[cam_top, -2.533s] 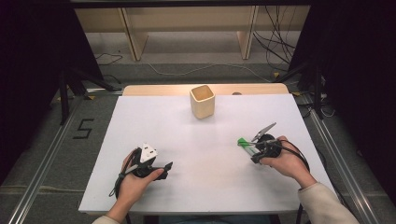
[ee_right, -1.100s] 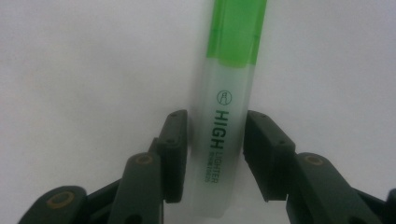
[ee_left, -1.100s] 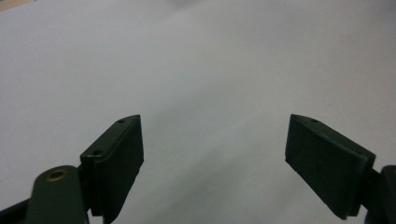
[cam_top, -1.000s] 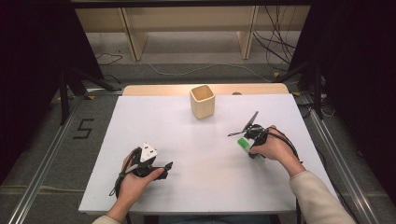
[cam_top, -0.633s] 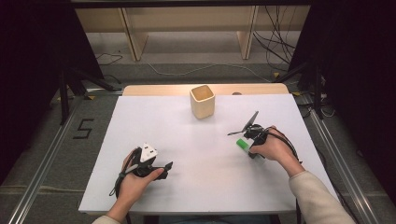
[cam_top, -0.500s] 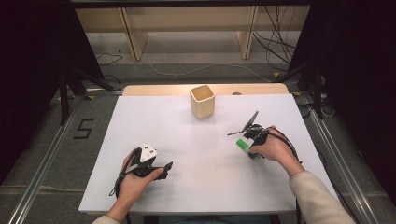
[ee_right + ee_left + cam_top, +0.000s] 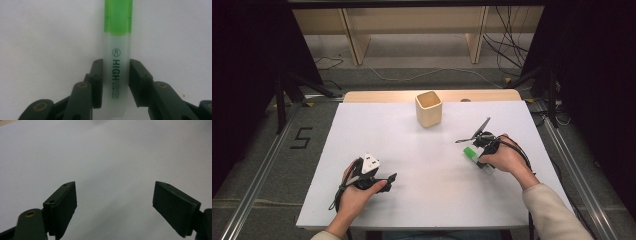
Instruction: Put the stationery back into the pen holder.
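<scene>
A highlighter [image 7: 117, 50] with a frosted white body and green cap end runs straight up the right gripper view, and my right gripper [image 7: 116, 75] is shut on its body. In the high view the same highlighter [image 7: 473, 155] sits low over the white table [image 7: 422, 200] at the right, under my right gripper [image 7: 482, 159], with its green end pointing left and away. My left gripper [image 7: 113, 197] stands open over bare table, nothing between its jaws. From above, the left gripper [image 7: 388, 179] rests near the front left. A wooden cup [image 7: 428, 108] stands at the back centre.
Wooden shelf legs and loose cables lie on the floor beyond the table. Metal rails run along both sides of the table [image 7: 262, 165]. A "5" marker [image 7: 302, 137] is on the floor at left.
My right gripper has moved left and slightly away with the highlighter, then stayed nearly still over the last second. The left hand has not moved.
</scene>
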Demonstrator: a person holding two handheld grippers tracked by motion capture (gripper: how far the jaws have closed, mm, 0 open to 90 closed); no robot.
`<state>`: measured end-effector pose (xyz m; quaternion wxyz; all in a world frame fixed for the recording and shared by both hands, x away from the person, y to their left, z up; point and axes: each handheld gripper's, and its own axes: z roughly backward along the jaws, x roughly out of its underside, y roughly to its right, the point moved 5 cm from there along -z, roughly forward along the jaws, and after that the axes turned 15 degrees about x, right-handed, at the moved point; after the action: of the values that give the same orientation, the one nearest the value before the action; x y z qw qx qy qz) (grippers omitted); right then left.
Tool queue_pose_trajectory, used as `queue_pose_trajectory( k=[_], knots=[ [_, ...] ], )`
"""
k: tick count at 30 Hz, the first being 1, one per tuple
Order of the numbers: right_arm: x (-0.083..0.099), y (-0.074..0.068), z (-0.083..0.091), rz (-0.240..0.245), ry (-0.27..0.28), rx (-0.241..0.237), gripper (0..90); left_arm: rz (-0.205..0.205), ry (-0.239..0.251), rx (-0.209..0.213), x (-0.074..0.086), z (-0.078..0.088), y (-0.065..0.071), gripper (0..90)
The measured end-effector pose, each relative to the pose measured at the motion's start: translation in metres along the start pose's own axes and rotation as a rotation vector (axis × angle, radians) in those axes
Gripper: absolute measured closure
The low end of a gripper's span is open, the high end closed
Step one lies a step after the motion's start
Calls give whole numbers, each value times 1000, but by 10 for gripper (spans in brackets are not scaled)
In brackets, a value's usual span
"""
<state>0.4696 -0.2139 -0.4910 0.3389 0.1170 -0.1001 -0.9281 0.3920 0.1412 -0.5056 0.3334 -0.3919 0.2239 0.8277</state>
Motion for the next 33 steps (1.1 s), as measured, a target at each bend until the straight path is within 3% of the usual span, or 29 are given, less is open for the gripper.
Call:
queue_pose_trajectory(
  k=[13, 21, 33],
  knots=[
    [-4, 2, 5, -26, 74, -13, 663, 1, 0, -2, 0, 0, -1, 193],
    [-7, 3, 8, -67, 130, -34, 662, 0, 0, -5, 0, 0, -1, 193],
    [-10, 5, 10, -78, 208, -19, 662, -3, -4, -3, 0, 1, -1, 193]
  ],
)
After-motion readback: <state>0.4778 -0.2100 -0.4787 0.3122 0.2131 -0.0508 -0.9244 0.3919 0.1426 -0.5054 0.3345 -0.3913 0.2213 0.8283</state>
